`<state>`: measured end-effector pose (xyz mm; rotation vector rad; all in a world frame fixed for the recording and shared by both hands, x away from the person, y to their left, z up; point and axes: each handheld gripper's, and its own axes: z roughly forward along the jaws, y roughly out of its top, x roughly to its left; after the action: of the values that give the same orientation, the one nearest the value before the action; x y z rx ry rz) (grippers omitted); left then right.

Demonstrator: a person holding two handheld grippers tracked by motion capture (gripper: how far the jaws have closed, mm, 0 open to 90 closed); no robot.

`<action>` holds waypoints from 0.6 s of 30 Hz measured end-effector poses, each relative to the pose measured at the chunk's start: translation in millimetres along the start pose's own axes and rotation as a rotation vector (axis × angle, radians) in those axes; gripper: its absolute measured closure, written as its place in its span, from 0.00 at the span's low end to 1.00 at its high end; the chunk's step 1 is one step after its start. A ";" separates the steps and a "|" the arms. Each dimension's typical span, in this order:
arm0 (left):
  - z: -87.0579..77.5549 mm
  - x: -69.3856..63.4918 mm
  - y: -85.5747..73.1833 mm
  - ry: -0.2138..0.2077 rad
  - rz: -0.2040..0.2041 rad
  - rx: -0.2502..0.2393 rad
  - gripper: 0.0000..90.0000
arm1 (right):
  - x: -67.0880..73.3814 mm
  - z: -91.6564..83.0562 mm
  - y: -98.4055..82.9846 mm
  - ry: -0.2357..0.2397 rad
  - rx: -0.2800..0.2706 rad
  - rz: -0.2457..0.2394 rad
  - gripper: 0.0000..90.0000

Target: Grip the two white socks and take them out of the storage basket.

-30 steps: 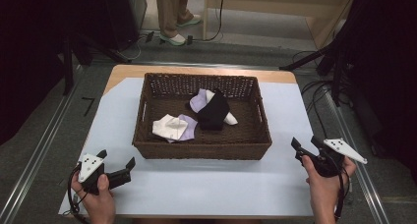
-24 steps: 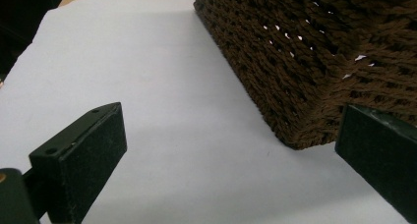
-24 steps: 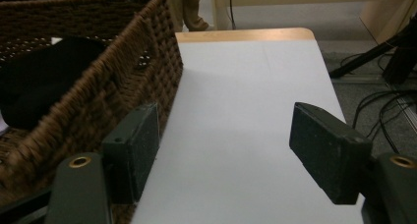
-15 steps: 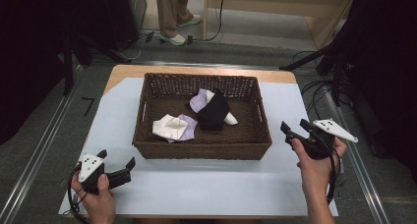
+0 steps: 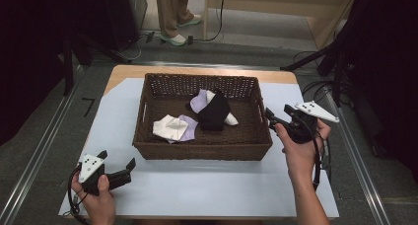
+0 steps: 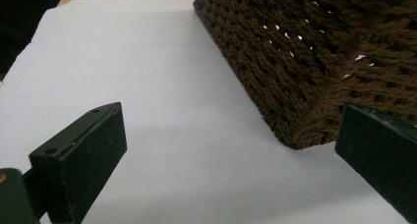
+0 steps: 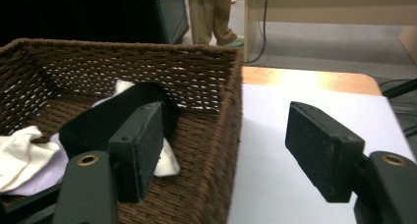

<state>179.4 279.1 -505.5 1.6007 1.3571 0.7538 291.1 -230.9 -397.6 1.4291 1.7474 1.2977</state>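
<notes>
Jaws: both wide, empty.
Right gripper [image 5: 277,118]: at basket [image 5: 203,155] rim (nearer hand).
Black cloth [image 5: 213,112]: just left, inside.

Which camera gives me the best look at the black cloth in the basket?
The high view: the black cloth lies whole in the basket, over a lavender cloth and a white one. The right gripper view shows it partly behind a finger. The left gripper view shows the basket's outer wall.

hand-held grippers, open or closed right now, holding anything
Left hand-held gripper: open, holding nothing.
Right hand-held gripper: open, holding nothing, jaws either side of the basket wall.
</notes>
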 end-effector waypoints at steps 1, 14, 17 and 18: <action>0.0 0.0 0.0 0.000 0.000 0.000 0.00 | 0.0 0.0 0.0 0.000 0.000 0.000 0.34; 0.4 -0.5 0.0 0.002 -0.001 0.003 0.00 | 40.6 36.9 16.1 0.074 0.032 -0.040 0.47; 0.4 -0.3 0.0 0.001 -0.004 0.002 0.00 | 45.2 42.4 17.1 0.085 0.041 -0.049 0.50; 0.4 -0.2 0.0 -0.001 -0.005 0.002 0.00 | 51.2 50.4 18.0 0.090 0.058 -0.056 0.52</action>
<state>179.8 278.8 -505.6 1.5985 1.3618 0.7486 326.5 -166.0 -392.9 1.3620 1.8850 1.3103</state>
